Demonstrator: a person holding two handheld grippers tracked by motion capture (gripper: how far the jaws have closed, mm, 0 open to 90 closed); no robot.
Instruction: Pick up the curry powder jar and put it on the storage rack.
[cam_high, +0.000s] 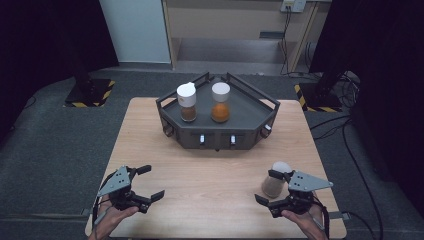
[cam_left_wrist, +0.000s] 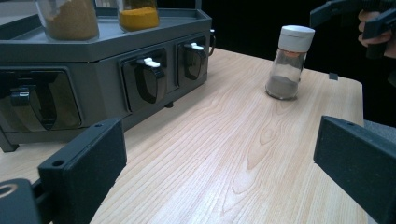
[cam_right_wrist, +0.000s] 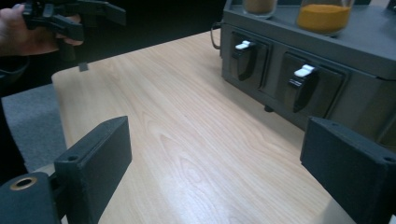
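While the wooden worktop (cam_high: 210, 175) carries a dark rack (cam_high: 218, 120) at its far side, the grey-spice jar (cam_high: 276, 179) stands upright just beside the right gripper (cam_high: 272, 189), whose fingers are wide and empty; the left gripper (cam_high: 150, 182) likewise gapes, holding nothing.

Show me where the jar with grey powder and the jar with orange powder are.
jar with grey powder (cam_left_wrist: 286, 74), left gripper view, on its glass body.
jar with orange powder (cam_high: 220, 111), high view, on the orange fill.
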